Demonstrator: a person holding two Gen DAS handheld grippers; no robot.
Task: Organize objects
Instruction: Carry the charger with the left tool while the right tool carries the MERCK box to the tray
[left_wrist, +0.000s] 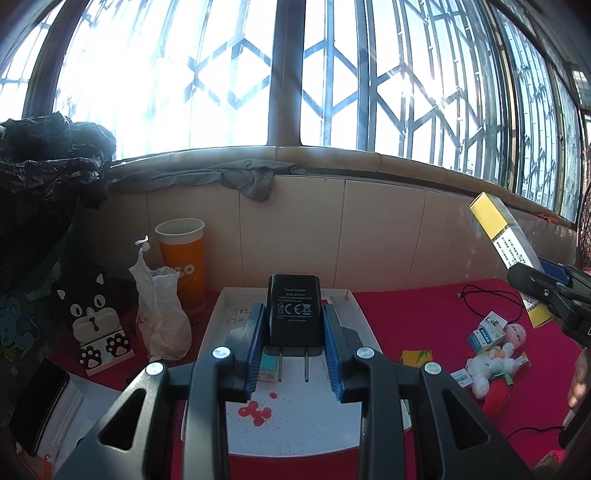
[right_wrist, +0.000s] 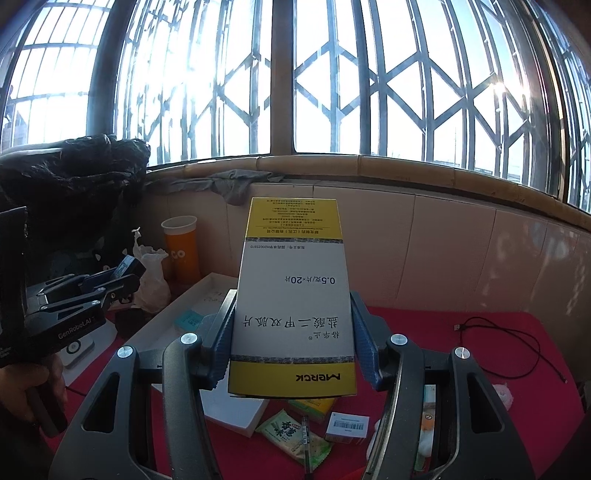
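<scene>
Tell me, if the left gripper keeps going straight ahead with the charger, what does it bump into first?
Probably the white tray lying under and ahead of the left gripper and its charger; past that, the tiled wall. Depth is unclear.

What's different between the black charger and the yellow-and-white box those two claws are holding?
The charger is black, small and chunky; the box is white with yellow bands, long and flat. The charger's prongs point back toward its camera; the box shows printed text, upside down. The left gripper clamps the charger with narrow jaws; the right gripper spreads wider around the box. Both are held above the red cloth.
</scene>
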